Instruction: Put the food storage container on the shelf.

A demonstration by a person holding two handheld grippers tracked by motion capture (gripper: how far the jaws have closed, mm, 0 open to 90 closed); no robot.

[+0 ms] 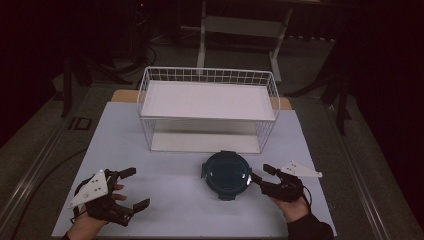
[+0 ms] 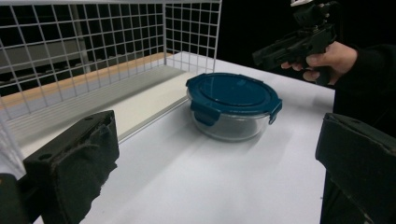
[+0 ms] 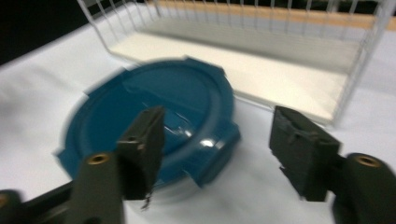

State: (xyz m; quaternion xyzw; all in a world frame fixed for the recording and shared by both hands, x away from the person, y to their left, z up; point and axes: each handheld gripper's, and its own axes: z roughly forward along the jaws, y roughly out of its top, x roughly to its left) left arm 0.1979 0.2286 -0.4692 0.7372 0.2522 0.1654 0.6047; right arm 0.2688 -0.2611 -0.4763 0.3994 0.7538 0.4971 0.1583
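A round glass container with a blue clip-on lid (image 1: 226, 175) stands on the white table just in front of the wire rack. My right gripper (image 1: 262, 173) is open and close to the container's right side. In the right gripper view one jaw hangs in front of the lid (image 3: 154, 112) and the other is past its rim; that view is blurred. My left gripper (image 1: 135, 188) rests open at the table's front left, well apart from the container (image 2: 233, 105). Nothing is between its jaws.
A white wire rack (image 1: 207, 107) with an upper and a lower shelf fills the back middle of the table (image 1: 170, 200). Its lower shelf (image 3: 280, 79) opens toward the container. The other hand and its gripper (image 2: 299, 44) show in the left gripper view. Dark floor surrounds the table.
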